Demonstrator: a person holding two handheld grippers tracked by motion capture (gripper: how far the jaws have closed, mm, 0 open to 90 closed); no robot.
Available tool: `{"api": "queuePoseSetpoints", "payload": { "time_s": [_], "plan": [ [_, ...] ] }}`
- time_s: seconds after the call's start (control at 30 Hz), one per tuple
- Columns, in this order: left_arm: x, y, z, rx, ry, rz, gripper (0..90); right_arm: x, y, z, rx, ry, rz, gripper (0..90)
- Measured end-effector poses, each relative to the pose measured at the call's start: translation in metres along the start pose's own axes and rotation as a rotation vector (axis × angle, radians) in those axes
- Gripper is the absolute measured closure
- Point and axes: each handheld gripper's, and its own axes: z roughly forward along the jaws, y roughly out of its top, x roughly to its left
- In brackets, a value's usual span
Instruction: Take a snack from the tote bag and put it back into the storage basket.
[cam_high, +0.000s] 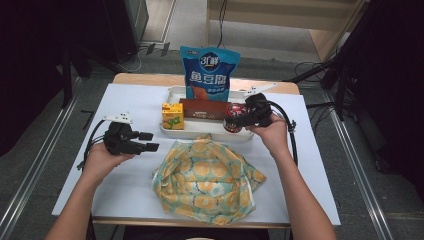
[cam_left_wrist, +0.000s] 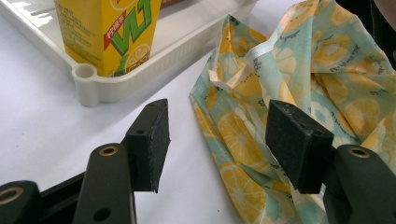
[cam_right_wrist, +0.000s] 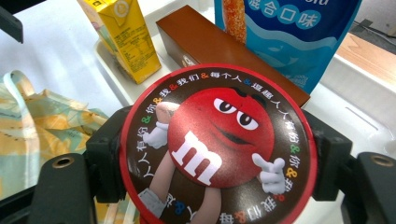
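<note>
Two grippers work: the right gripper (cam_high: 239, 120), right of centre in the high view, has its jaws clamped on the candy tub (cam_right_wrist: 217, 145) at the tray (cam_high: 200, 131), likely bound for the bag (cam_high: 207, 180) below; the left gripper (cam_left_wrist: 217, 140) waits wide open, empty.

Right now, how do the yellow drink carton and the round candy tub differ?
The drink carton is a yellow, square-sided box; the candy tub is round with a red-rimmed lid. The carton stands free at the tray's left end, while the tub is clamped in the right gripper. Both are at the white tray.
</note>
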Motion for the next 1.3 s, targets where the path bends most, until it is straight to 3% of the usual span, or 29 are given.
{"api": "queuePoseSetpoints", "payload": {
  "time_s": [1.3],
  "plan": [
    [0.0,-0.001,0.001,0.003,-0.006,0.008,40.2,-0.025,-0.017,0.031,0.053,-0.06,0.06,26.7]
  ]
}}
